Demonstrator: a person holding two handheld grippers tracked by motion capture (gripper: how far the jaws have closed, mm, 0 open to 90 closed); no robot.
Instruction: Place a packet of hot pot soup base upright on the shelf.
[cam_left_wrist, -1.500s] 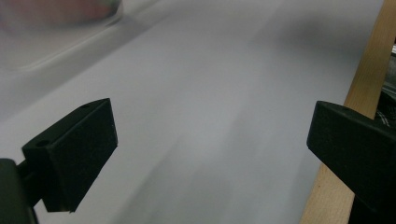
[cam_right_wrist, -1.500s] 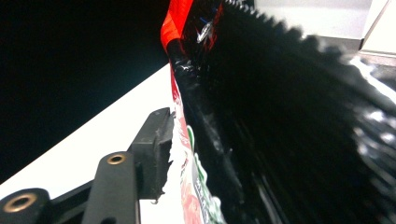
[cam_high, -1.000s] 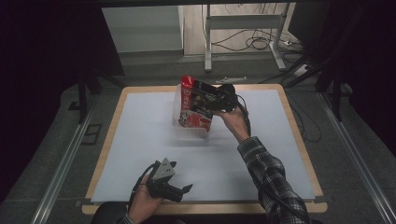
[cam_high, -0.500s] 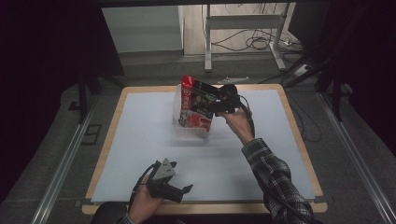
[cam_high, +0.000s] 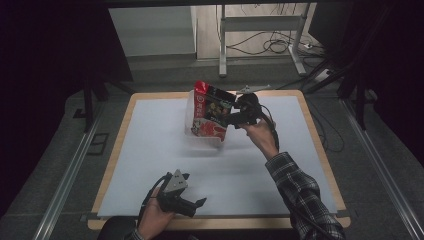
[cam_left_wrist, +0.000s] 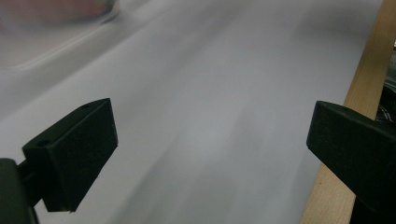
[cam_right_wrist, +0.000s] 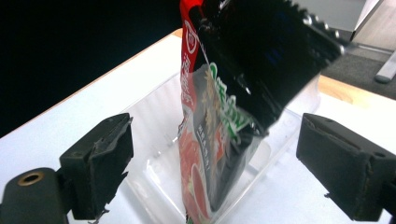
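While both tools gape, the red-black snack bag stands in a clear tray.

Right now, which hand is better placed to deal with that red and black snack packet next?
The right. Its claw is open right at the red and black snack packet, standing in the clear plastic tray. The left claw sits open by the table's near edge, far away.

Since one second ago the right claw has drawn slightly back from the red and black snack packet, its jaws now wide apart around it, while the packet stays upright in the clear plastic tray.
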